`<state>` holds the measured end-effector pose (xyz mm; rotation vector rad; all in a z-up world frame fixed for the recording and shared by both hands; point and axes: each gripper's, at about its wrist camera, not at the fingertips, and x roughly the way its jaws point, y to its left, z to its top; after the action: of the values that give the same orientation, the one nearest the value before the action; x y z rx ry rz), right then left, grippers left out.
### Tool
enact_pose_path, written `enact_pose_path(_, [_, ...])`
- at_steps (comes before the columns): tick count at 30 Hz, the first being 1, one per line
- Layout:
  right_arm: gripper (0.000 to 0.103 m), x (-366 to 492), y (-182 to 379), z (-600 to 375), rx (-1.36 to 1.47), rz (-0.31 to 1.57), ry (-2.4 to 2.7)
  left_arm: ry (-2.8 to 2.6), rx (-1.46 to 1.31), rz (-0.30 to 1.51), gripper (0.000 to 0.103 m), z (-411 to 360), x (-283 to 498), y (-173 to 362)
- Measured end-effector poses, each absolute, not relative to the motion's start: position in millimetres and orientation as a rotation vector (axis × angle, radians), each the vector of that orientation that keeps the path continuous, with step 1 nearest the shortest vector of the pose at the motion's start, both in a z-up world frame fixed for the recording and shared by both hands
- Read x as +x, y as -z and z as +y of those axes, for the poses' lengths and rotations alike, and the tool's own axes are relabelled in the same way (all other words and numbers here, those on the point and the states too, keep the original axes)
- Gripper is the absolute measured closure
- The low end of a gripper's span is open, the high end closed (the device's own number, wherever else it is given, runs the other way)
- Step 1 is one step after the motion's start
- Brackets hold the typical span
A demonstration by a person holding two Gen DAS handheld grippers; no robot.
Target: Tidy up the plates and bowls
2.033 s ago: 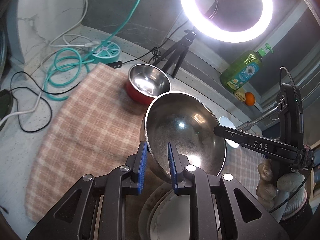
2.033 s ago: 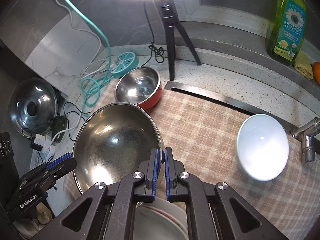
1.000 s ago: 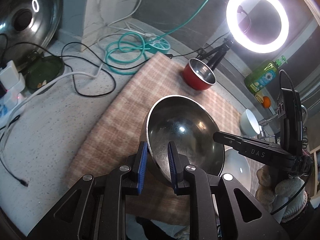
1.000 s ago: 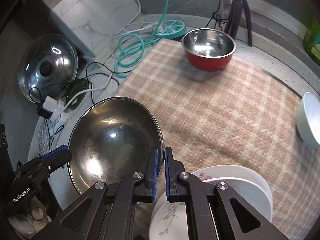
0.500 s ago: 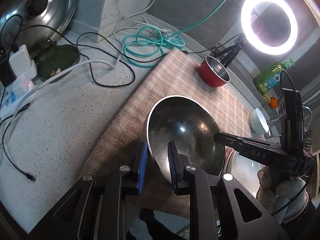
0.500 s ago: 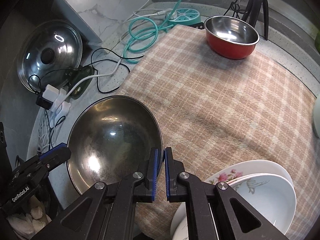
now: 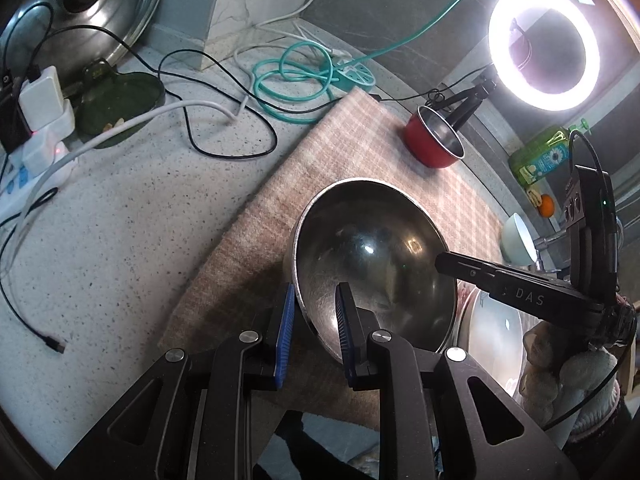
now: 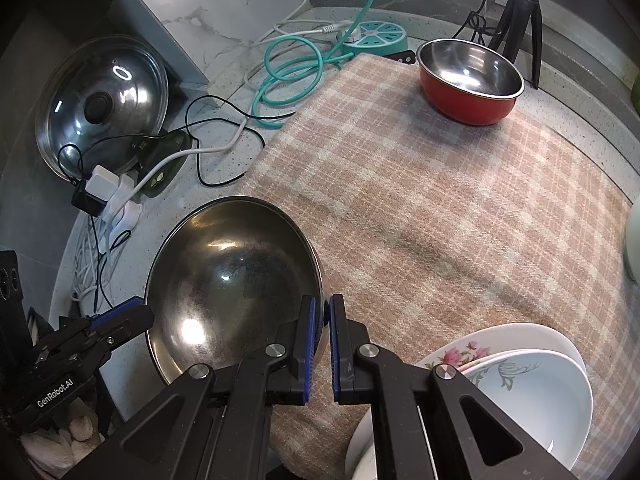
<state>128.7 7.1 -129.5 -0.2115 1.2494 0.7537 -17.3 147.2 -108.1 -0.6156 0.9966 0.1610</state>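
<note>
Two grippers hold a steel bowl over a cloth-covered tabletop.

A speckled grey tabletop [image 7: 120, 240] carries a pink checked cloth [image 8: 460, 200], with cables, a teal power hub [image 8: 378, 34] and a pot lid [image 8: 100, 100] in the upper left and a lit ring light [image 7: 544, 46] in the upper right. The large steel bowl [image 7: 372, 256], shiny and dark inside, sits at lower centre over the cloth's near edge. A red bowl [image 8: 472, 80] stands at the cloth's far end; stacked white floral plates [image 8: 520, 380] lie lower right. The left gripper [image 7: 312, 336] pinches the bowl's near rim, narrowly parted; the right gripper [image 8: 320, 352], almost fully closed, clamps the opposite rim.
</note>
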Motion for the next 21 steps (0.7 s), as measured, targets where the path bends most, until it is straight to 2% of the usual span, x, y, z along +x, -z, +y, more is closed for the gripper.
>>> enact_pose_path(21, [0.094, 127.4, 133.7, 7.8, -0.207, 1.284, -0.766, -0.140, -0.617, 1.015, 0.084, 149.4, -17.9, 112.6])
